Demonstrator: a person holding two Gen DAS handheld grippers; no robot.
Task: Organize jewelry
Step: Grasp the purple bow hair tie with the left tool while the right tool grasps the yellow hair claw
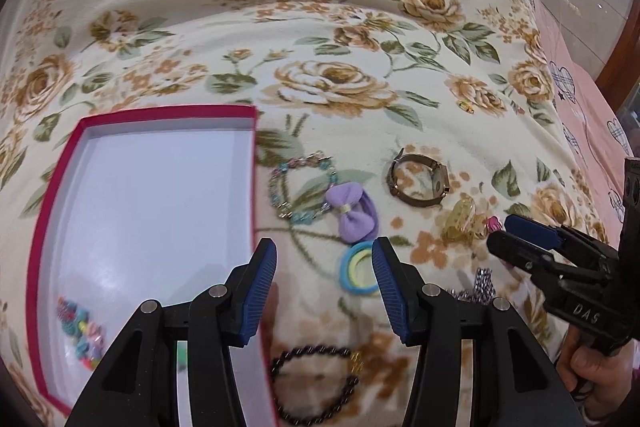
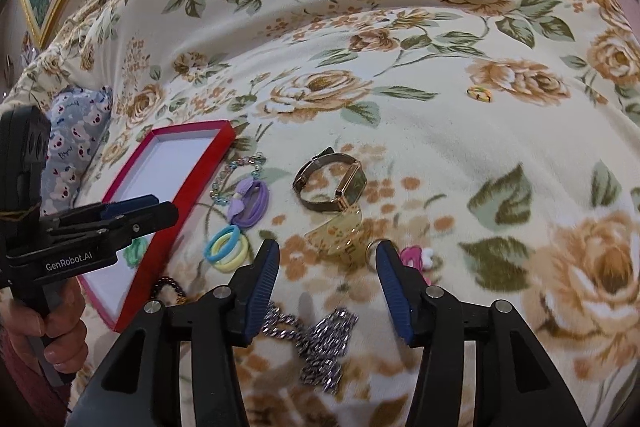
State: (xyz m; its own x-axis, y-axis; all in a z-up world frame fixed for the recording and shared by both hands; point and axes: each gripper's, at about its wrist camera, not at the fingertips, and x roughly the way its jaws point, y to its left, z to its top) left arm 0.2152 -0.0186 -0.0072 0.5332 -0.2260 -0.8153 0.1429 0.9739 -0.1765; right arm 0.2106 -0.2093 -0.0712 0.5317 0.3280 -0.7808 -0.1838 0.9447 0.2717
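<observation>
lower centre of my right view, a silver chain (image 2: 320, 343) lies between my spread fingers; watch (image 2: 334, 183) and yellow clip (image 2: 340, 231) crowd ahead. the right half is bare blanket (image 2: 480, 155).

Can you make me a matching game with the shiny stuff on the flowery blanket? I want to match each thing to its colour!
Things:
1. bow hair tie
2. watch
3. chunky chain
4. box rim

Colours:
A. silver
B. red-pink
C. purple
D. brownish gold

Pairs: 1-C, 2-D, 3-A, 4-B
</observation>
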